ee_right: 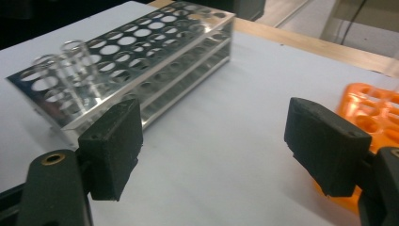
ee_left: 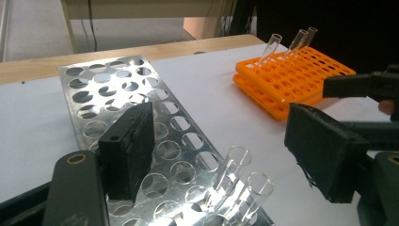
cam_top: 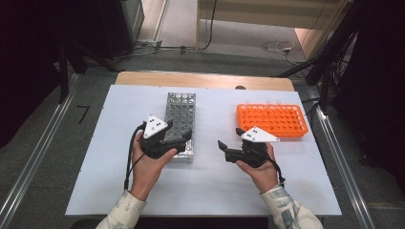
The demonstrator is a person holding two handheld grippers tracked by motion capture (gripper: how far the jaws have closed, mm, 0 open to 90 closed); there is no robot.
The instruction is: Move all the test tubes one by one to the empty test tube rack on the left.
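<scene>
A steel tube rack [cam_top: 180, 112] stands left of centre on the white board, and an orange plastic rack [cam_top: 272, 120] lies to its right. My left gripper [cam_top: 183, 138] hovers over the steel rack's near end. In the left gripper view, the left gripper [ee_left: 226, 150] is open, and two clear glass tubes [ee_left: 235, 172] stand in the steel rack [ee_left: 117, 89] between its jaws, with the pads clear of them. Three more tubes [ee_left: 272, 46] lean at the far edge of the orange rack [ee_left: 291, 77]. My right gripper [cam_top: 230, 138] is open and empty between the racks, pointing left.
The white board [cam_top: 210, 186] lies on a wooden table [cam_top: 205, 79]. In the right gripper view, the right gripper [ee_right: 216, 146] faces bare board, with the steel rack [ee_right: 155, 47] and its two tubes [ee_right: 70, 61] to the left and the orange rack [ee_right: 371, 108] at the right edge.
</scene>
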